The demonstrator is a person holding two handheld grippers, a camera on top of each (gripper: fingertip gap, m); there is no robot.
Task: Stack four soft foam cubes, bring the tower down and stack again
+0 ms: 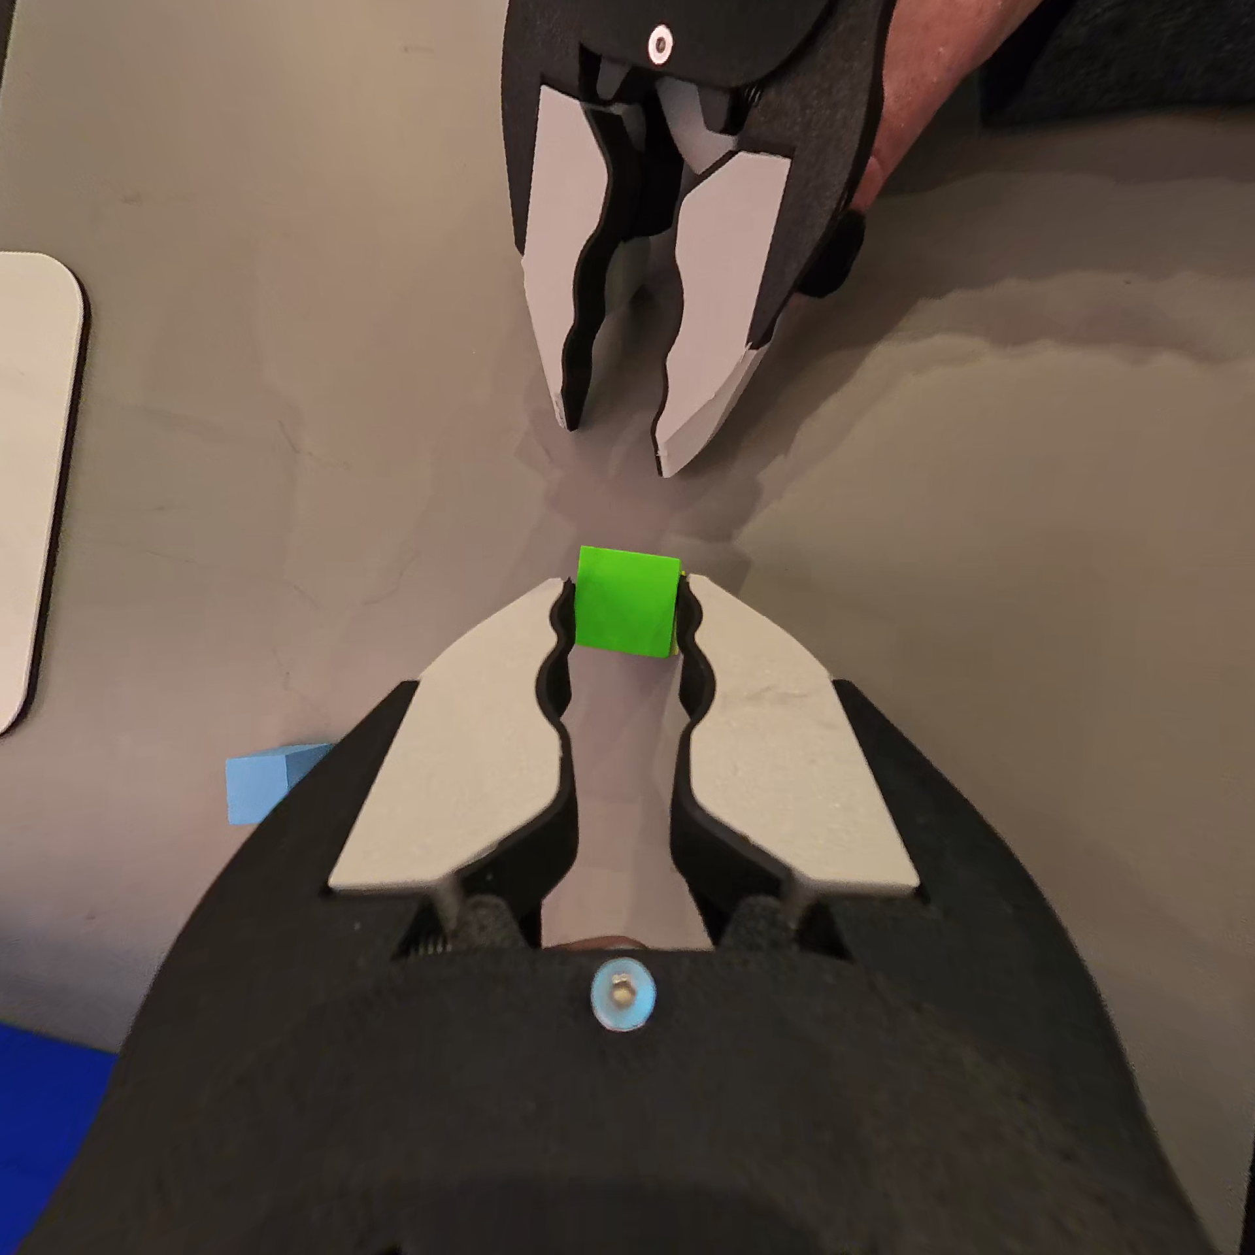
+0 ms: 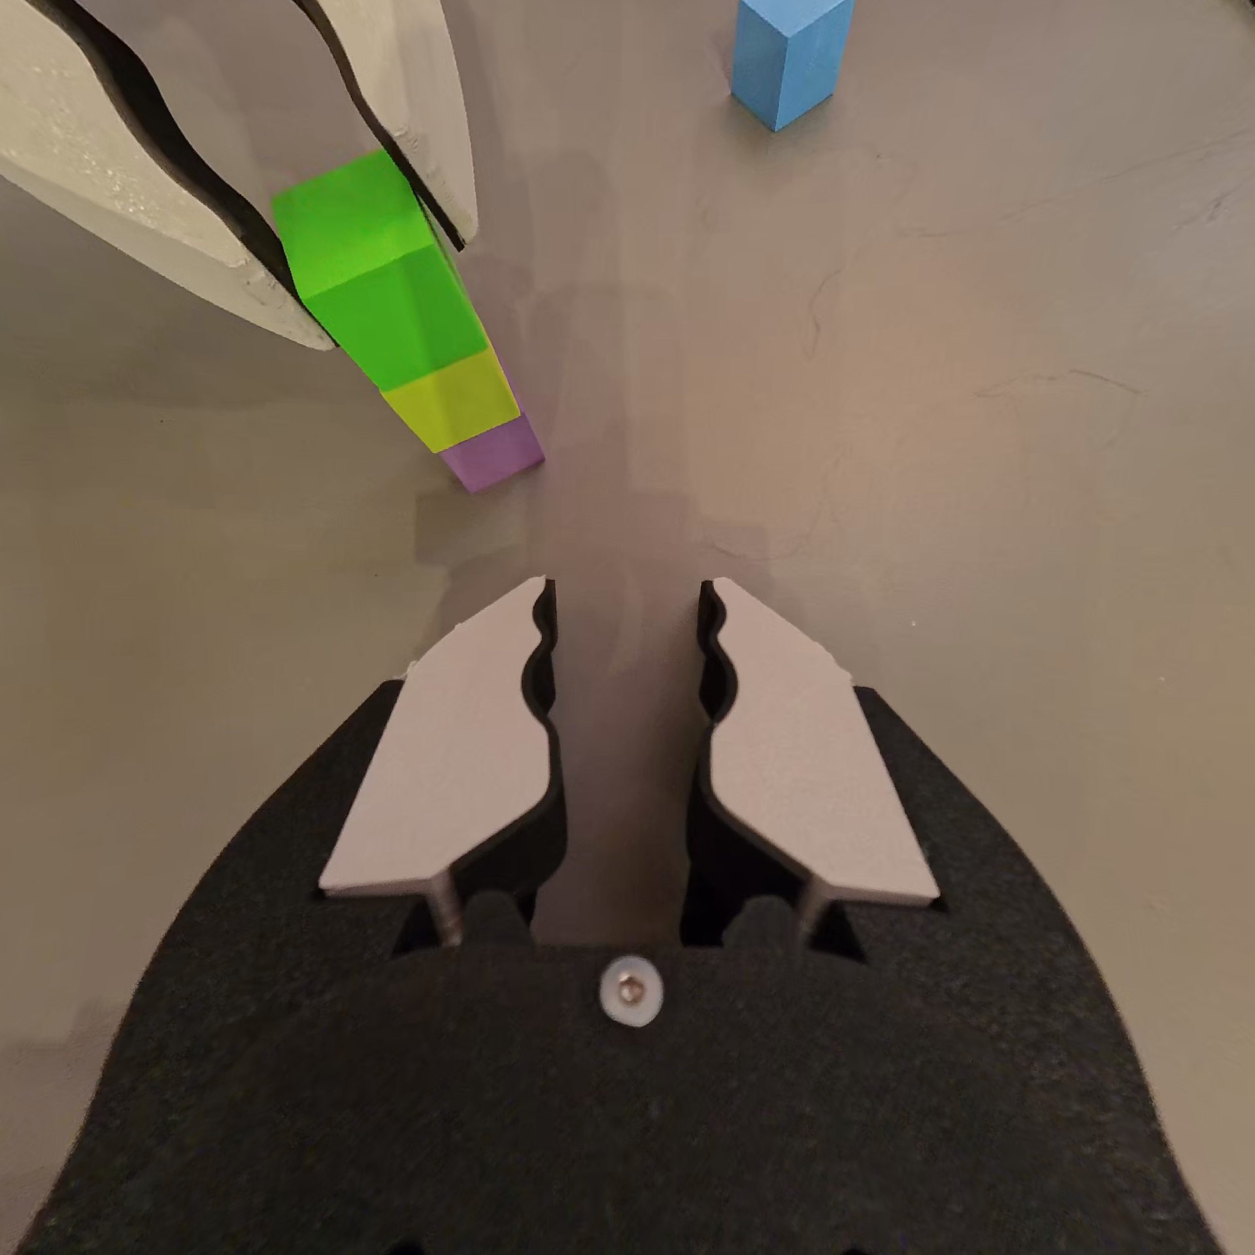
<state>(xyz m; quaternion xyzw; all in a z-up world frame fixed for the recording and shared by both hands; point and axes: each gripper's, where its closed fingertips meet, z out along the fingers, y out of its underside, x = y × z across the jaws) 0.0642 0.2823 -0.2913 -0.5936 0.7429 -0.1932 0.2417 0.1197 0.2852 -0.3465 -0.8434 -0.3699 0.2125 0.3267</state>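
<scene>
My left gripper [image 1: 626, 583] is shut on a green foam cube [image 1: 625, 604], with both pads pressed against its sides. In the right wrist view this green cube [image 2: 380, 285] sits on top of a yellow-green cube [image 2: 455, 401], which sits on a purple cube [image 2: 496, 455], and the left gripper's fingers [image 2: 170, 197] pinch it. A light blue cube [image 1: 265, 781] stands alone on the grey table and shows in the right wrist view [image 2: 788, 61] at the far top. My right gripper [image 2: 628, 584] is open and empty, and it faces the stack from the far side [image 1: 618, 445].
A white board with rounded corners [image 1: 27, 475] lies at the left edge of the table. A dark blue surface [image 1: 47, 1086] shows at the bottom left. A person's hand [image 1: 937, 88] holds the right gripper at the top. About 8 cm separates my left fingertips from my right.
</scene>
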